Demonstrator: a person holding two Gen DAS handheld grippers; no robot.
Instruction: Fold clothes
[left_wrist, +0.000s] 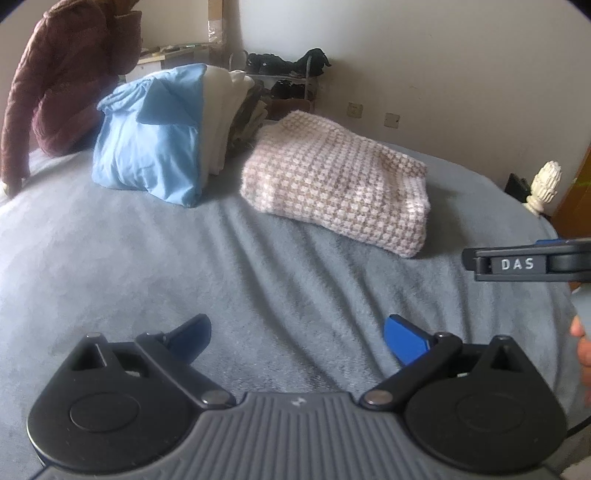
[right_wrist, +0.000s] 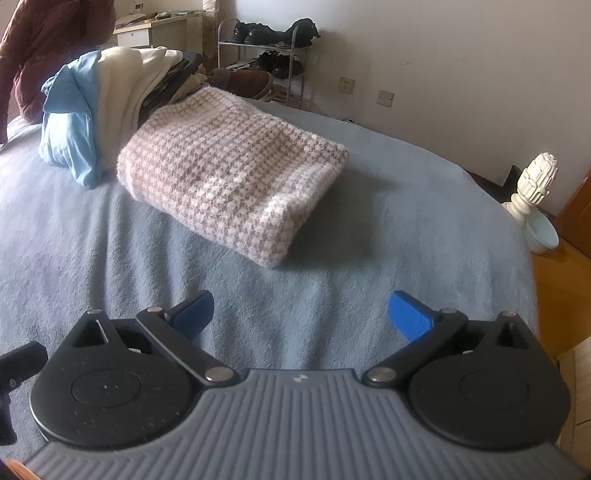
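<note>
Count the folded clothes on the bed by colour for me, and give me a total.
Light blue: 1, the shirt fronting the leaning stack.
Cream or white: 1 block behind it; I cannot tell if it is one garment or more.
Dark or mixed: 1 cluster at the back, too hidden to split.
Pink and brown houndstooth: 1, the knit lying apart.
Total: at least 4.

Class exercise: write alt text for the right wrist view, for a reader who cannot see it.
A folded pink-and-brown houndstooth knit lies on a grey-blue blanket, ahead of the open, empty right gripper. Behind it leans a pile of folded clothes.
</note>
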